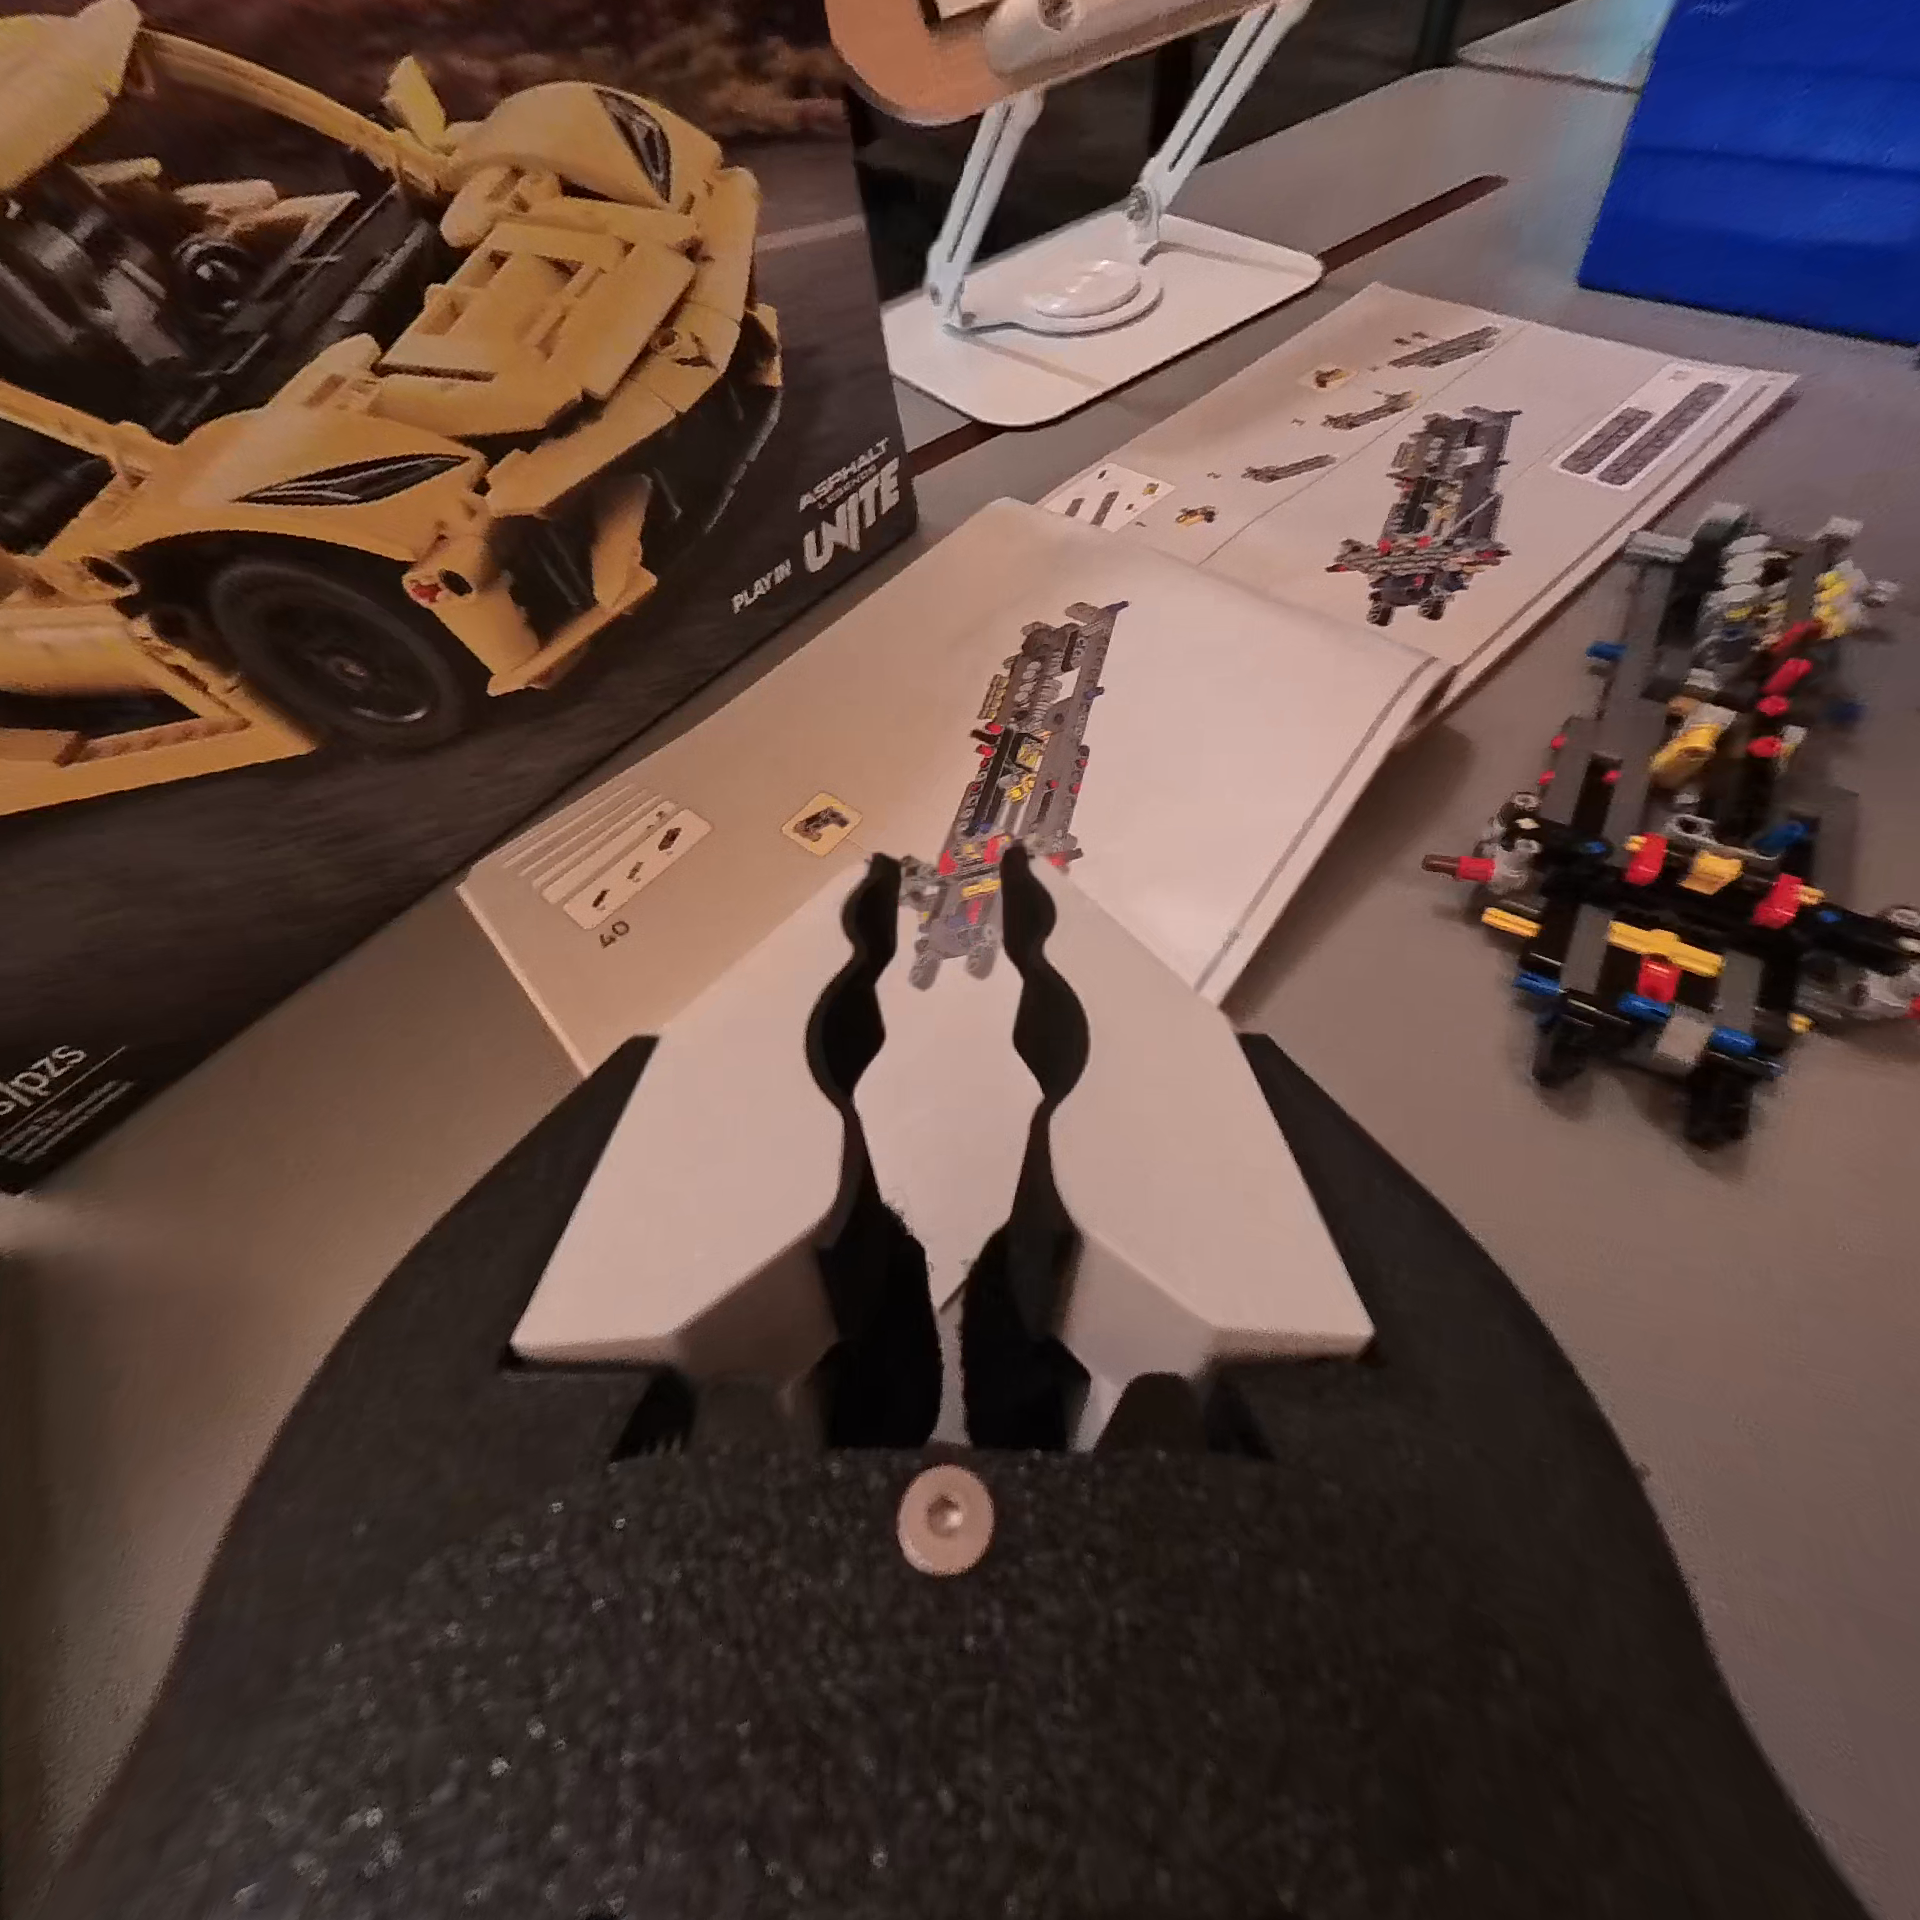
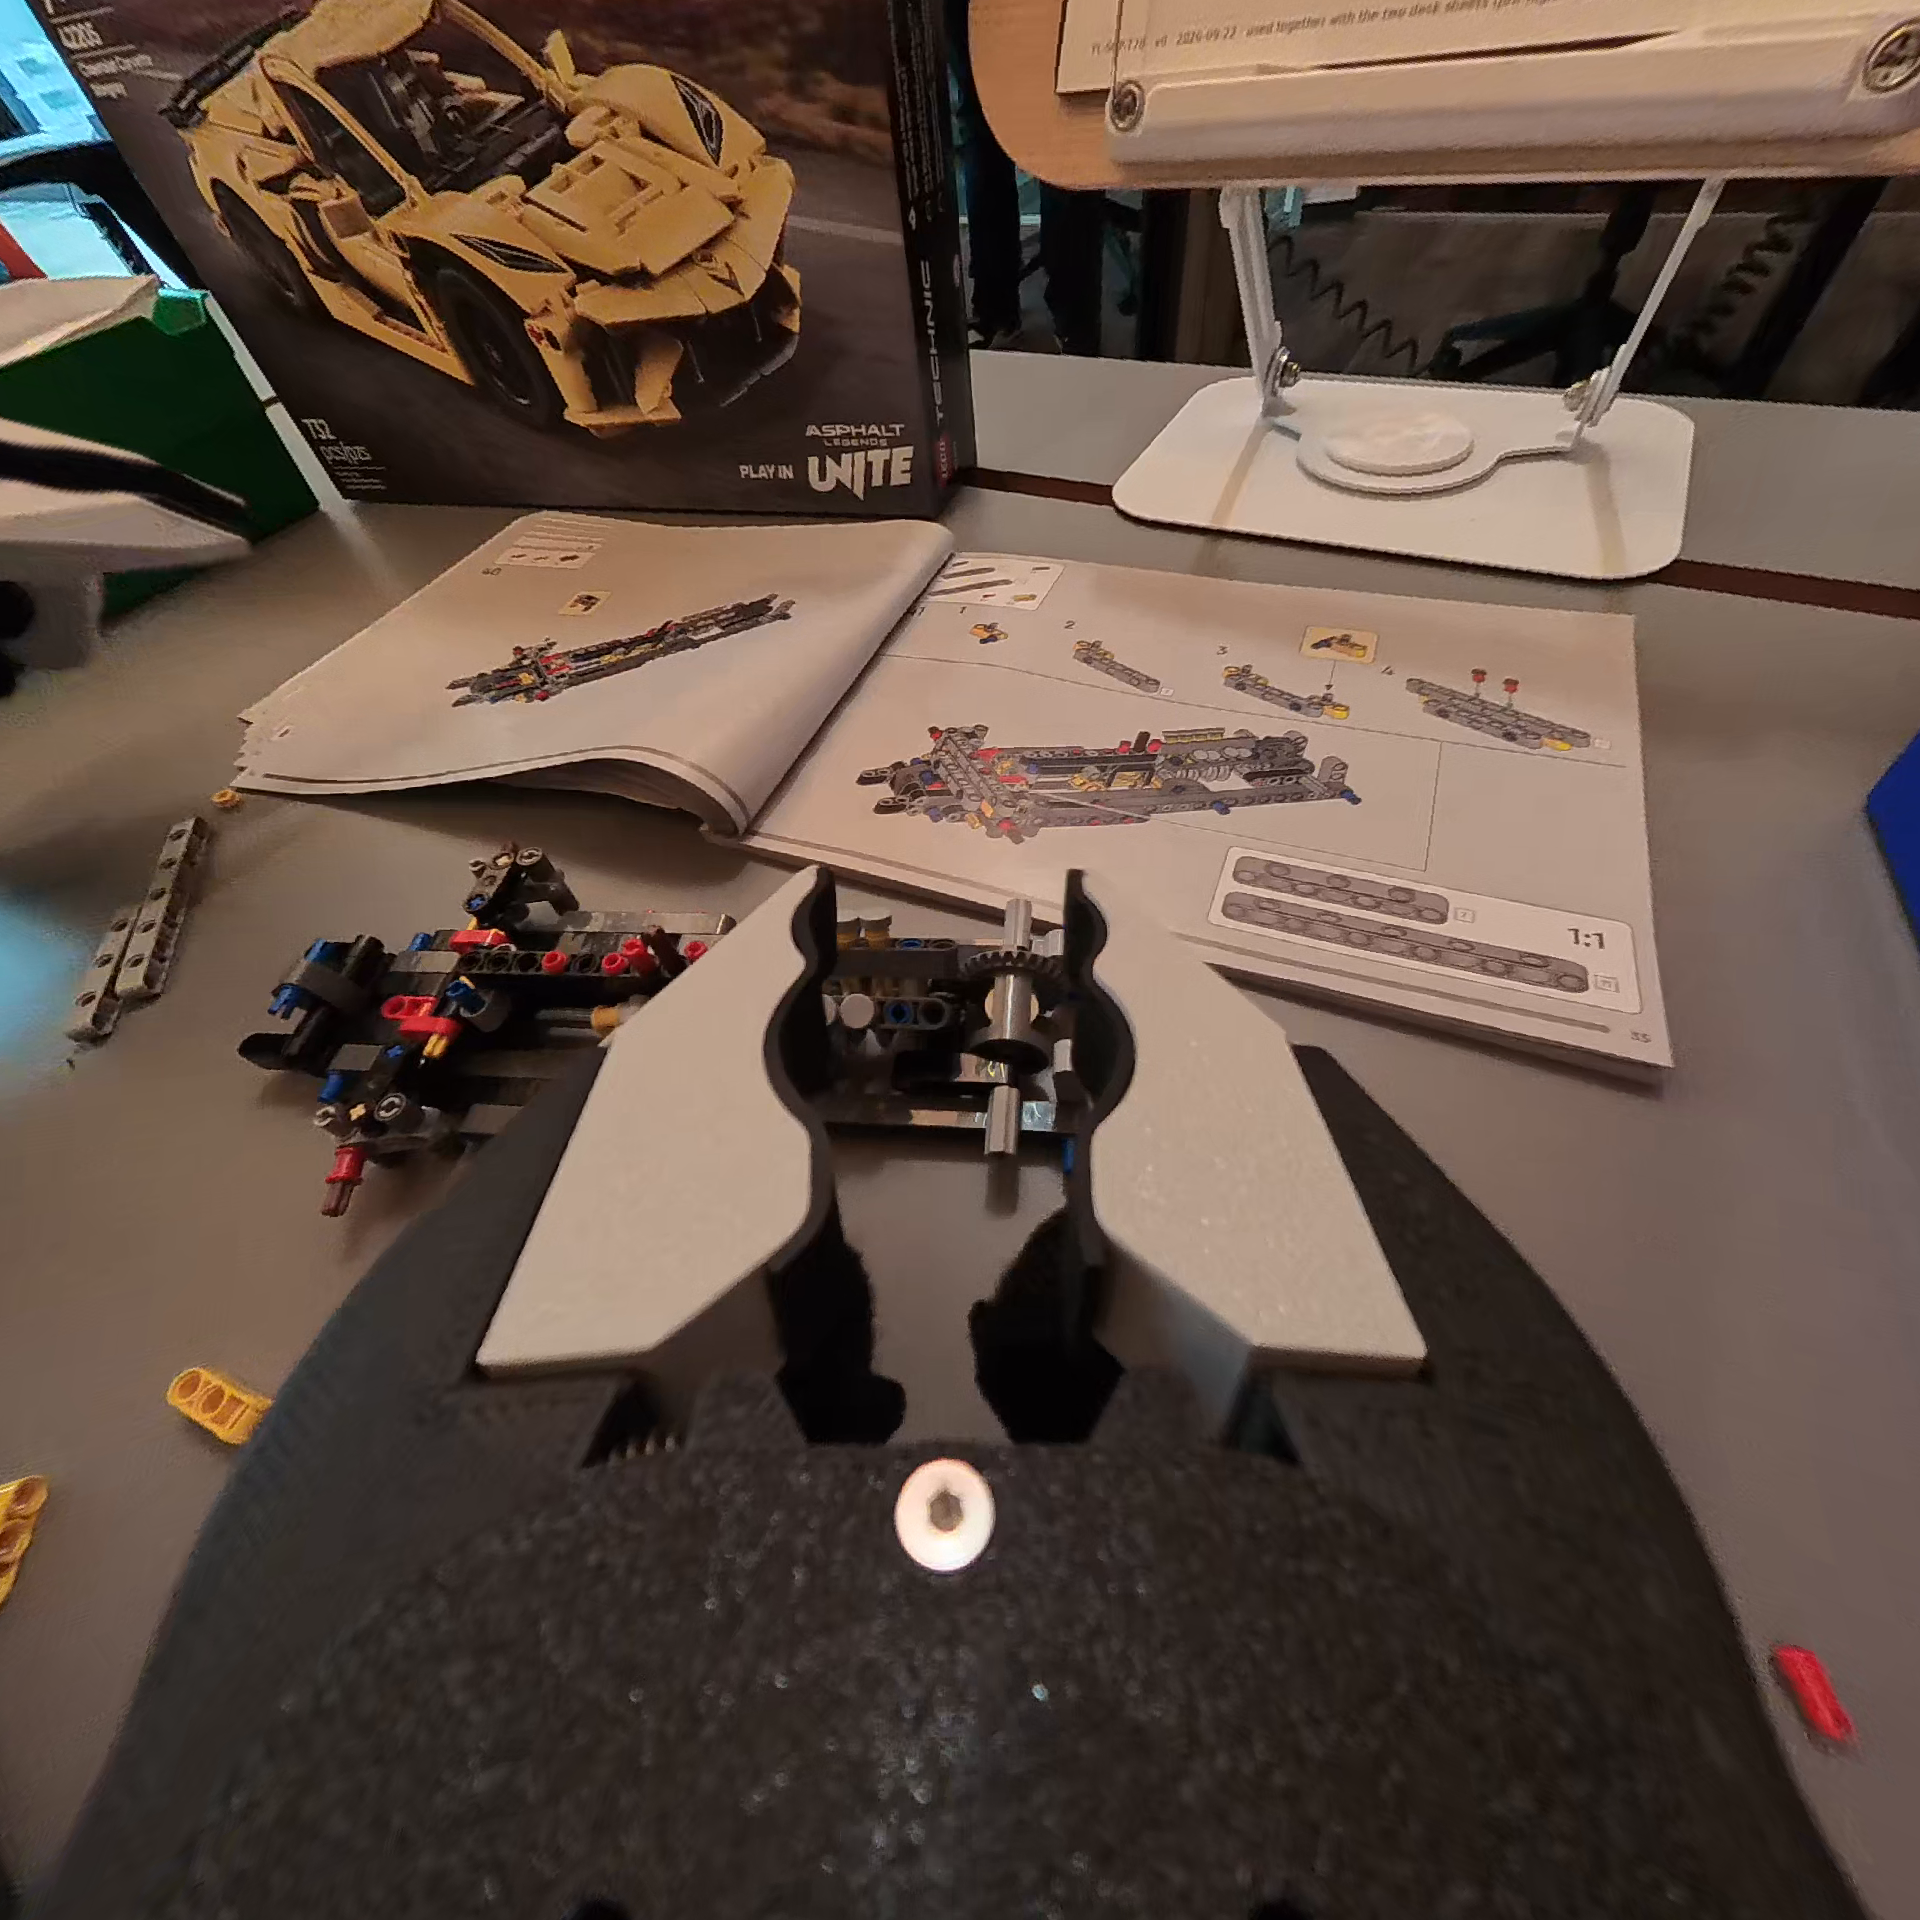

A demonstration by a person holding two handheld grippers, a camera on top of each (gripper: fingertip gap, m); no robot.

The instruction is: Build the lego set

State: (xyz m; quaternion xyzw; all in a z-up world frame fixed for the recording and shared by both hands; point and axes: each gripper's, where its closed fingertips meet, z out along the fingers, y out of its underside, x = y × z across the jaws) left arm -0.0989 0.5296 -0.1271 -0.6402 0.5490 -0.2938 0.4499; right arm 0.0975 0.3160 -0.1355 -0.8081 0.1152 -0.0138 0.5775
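The part-built Lego chassis point(image 2: 499, 987), black with red, blue and yellow pins, lies on the grey table below the open instruction booklet point(image 2: 1143, 727). My right gripper point(image 2: 948, 888) is open. Its fingers stand either side of the chassis's gear-and-axle end point(image 2: 1008, 997), and I cannot tell if they touch it. My left gripper point(image 1: 948, 868) is open a little and empty, over the booklet's left page point(image 1: 1039, 748). The chassis point(image 1: 1683, 831) lies to its right. The left gripper also shows at the left edge of the right wrist view point(image 2: 104, 499).
The set's box point(image 2: 582, 260) stands behind the booklet, with a white stand point(image 2: 1403, 468) beside it. Loose grey beams point(image 2: 135, 935), yellow pieces point(image 2: 218, 1403) and a red piece point(image 2: 1813, 1704) lie on the table. A green box point(image 2: 156, 416) and a blue bin point(image 1: 1766, 156) flank the area.
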